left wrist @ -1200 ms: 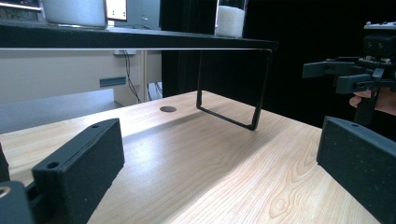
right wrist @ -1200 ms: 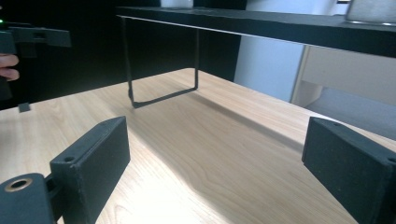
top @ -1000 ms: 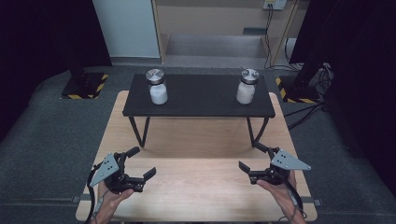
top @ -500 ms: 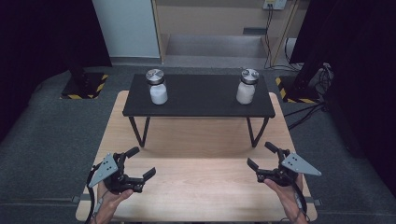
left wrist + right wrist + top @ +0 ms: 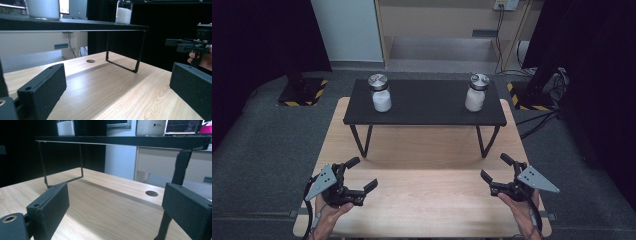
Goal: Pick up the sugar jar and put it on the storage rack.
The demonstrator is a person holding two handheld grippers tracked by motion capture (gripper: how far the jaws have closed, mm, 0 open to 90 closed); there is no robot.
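Both grippers, left [image 5: 357, 180] and right [image 5: 499, 172], jaws wide, empty, low over table [image 5: 427, 200]. Jars [image 5: 381, 93] [image 5: 476, 92] upright on black shelf [image 5: 427, 107], well apart. Risk: jaw clipping shelf edge on approach topples jar.

Wide-set claw [image 5: 112, 212] low over the wooden table [image 5: 100, 202], black shelf [image 5: 120, 140] above.

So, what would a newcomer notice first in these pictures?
Two jars of white powder with metal lids, the left jar and the right jar, stand near the ends of a black shelf on the wooden table. Nearer the person, the left gripper and right gripper hover open, holding nothing.
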